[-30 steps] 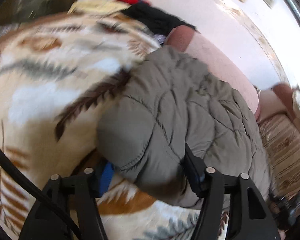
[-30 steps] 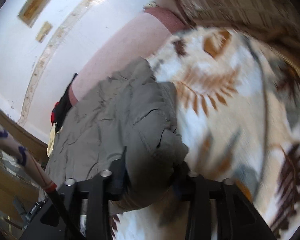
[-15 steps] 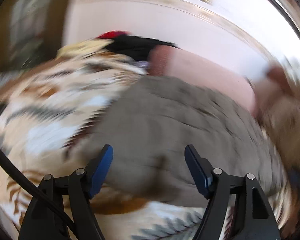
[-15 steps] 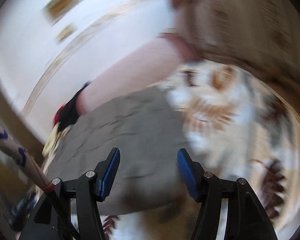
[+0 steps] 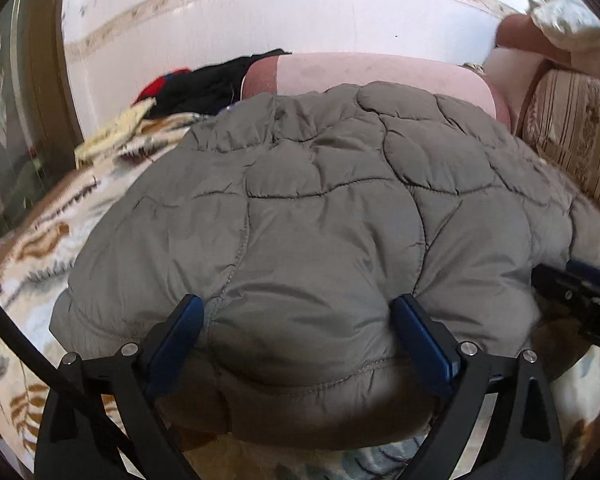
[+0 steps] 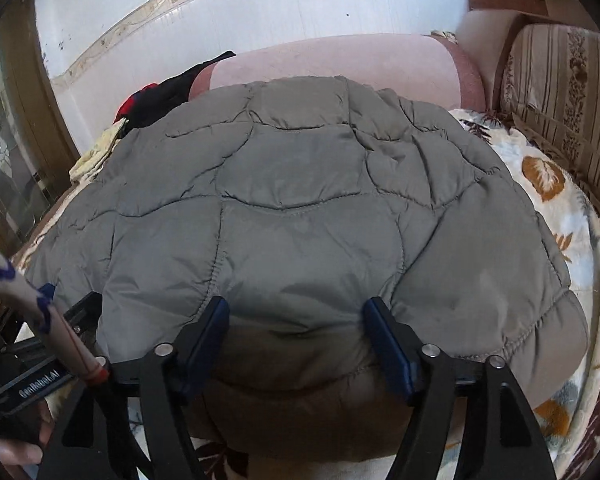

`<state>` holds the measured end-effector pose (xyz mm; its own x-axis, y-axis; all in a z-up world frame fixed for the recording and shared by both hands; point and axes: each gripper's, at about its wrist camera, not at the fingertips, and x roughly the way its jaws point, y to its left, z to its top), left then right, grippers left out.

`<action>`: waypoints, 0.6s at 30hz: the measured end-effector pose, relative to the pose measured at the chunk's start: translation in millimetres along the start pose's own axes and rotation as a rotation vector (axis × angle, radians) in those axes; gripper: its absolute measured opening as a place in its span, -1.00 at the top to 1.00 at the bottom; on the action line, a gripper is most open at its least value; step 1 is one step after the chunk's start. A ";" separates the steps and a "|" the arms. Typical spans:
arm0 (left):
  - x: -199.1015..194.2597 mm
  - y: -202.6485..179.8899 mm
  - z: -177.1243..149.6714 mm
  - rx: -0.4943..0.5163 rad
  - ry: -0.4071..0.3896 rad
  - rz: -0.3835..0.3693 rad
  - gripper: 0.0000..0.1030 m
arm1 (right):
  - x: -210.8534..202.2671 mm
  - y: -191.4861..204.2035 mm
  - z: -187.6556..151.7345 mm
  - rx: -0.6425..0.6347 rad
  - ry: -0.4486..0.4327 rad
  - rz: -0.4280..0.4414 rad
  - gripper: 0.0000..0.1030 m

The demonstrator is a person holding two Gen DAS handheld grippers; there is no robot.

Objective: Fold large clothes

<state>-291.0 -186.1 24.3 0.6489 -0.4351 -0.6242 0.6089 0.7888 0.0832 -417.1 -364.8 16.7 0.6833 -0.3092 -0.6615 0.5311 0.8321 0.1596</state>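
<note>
A grey quilted puffer jacket (image 5: 320, 216) fills the middle of both frames — folded into a thick, rounded bundle with curved stitch lines and a hemmed edge at the bottom, lying on a cream blanket with brown and grey leaf prints (image 6: 548, 184).

The left gripper (image 5: 298, 334) has its blue-padded jaws spread wide, the jacket's near edge bulging between them without being pinched. The right gripper (image 6: 294, 330) stands likewise, its jaws a little narrower, the padded hem between them but not clamped. Both pairs of jaws have just been opening.

1 second ago each gripper was closed on a fold of the jacket and the views were rolled sideways; now both views are level and the jacket lies flatter.

Behind it, at the upper centre, sits a pink bolster (image 5: 380, 76), with dark and red clothes (image 5: 204, 88) at the upper left. A striped cushion (image 6: 560, 96) is at the right edge.
</note>
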 end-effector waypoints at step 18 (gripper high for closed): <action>-2.8 0.5 -2.3 0.007 -0.010 -0.015 -0.87 | -30.1 -40.2 6.1 0.159 -0.113 -0.209 -0.50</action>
<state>-293.6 -183.5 24.3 0.6446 -0.4512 -0.6172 0.6217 0.7792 0.0797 -455.9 -391.8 34.7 0.5977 -0.5227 -0.6079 0.7319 0.6653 0.1475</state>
